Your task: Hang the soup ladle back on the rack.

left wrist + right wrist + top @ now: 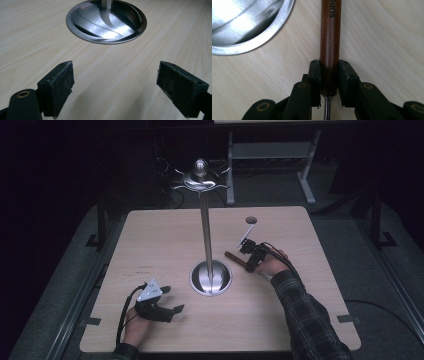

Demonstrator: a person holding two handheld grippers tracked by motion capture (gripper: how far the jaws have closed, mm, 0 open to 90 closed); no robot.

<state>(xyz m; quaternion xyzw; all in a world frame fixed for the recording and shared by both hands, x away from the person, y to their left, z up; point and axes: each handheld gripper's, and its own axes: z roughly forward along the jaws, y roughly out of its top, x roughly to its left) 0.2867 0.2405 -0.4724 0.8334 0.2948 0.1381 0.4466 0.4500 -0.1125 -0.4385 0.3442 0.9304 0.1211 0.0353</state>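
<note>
Right gripper (329, 82) fingers pinch utensil (243, 245) by brown wooden handle, right half of table (150, 235); stiff, light, grippy wood. Left gripper (115, 87) fingers spread, empty.

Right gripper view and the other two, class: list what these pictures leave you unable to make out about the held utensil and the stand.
- Wooden handle lettering: right gripper view, cut off by the top edge after "SUPO".
- Utensil head: high view, too small and dim to identify.
- Stand's hooks: high view, dark background swallows their count.
- Stand's pole: left gripper view, cut off by the top edge above the base.
</note>
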